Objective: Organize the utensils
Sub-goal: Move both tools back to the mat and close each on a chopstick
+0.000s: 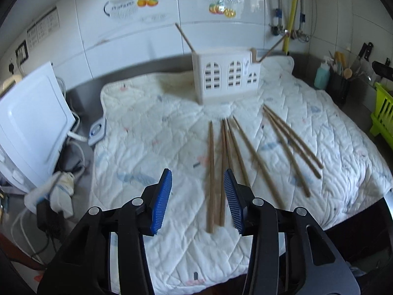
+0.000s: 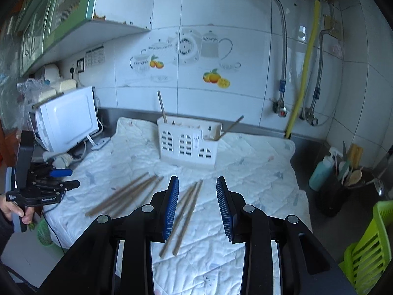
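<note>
Where hidden leftward, green cabinets [image 2: 49, 12] rightward.

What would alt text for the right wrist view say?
Open right gripper hovers above two wooden chopsticks on a quilted white cloth. Behind stands a white utensil holder with two chopsticks in it; more lie left, near the left gripper.

left black two-finger gripper with blue ribbed pads [image 1: 198, 201] held level, jaws spread wide, nothing between them. right black gripper with blue ribbed pads [image 2: 197, 209] likewise parted, empty. bare hand [image 2: 17, 211] wrapped around left gripper's handle.
</note>
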Demonstrator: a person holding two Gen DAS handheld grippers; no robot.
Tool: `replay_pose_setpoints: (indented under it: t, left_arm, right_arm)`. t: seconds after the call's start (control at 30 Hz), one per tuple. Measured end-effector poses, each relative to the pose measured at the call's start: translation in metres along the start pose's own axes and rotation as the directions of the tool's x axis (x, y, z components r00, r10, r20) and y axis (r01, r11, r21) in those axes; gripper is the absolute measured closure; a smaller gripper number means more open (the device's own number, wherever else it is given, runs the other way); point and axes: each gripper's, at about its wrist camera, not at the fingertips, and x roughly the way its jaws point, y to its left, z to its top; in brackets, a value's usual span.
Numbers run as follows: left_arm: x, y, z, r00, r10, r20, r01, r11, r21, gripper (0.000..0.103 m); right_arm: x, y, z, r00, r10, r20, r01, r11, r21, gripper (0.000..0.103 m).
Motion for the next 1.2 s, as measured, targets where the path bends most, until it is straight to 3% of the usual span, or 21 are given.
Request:
replay_pose_setpoints:
  t: [0.17,0.37,0.4,0.7,0.83,1.2]
  left_arm:
    - [0.029,-0.003,-0.022,0.997,-0.006,-0.073,0.006,1.0,0.013,0.075]
    - [0.045,0.001,-0.036,0.992,-0.061,-0.107,0.06,0.998,-0.016,0.078]
    - [0.047,0.0,-0.038,0.991,-0.068,-0.112,0.066,0.998,-0.018,0.083]
    - [0.066,-0.004,-0.05,0.984,-0.096,-0.151,0.093,0.995,-0.023,0.084]
    - [0.074,-0.003,-0.052,0.983,-0.074,-0.166,0.072,0.997,-0.013,0.088]
    - [0.083,-0.004,-0.048,0.989,-0.067,-0.133,0.063,0.998,-0.031,0.09]
  right_arm:
    - [0.02,0.011,-0.03,0.999,-0.013,-0.03,0.014,1.0,0.012,0.071]
    - [0.047,0.016,-0.052,0.995,-0.023,-0.093,0.026,0.999,0.028,0.071]
    - [0.051,0.017,-0.056,0.995,-0.025,-0.101,0.028,0.999,0.03,0.071]
    - [0.081,0.021,-0.087,0.982,-0.052,-0.181,0.062,0.997,0.046,0.071]
    - [0.092,0.018,-0.098,0.976,-0.045,-0.214,0.062,0.996,0.071,0.071]
    - [0.117,0.015,-0.123,0.959,-0.022,-0.284,0.058,0.991,0.12,0.075]
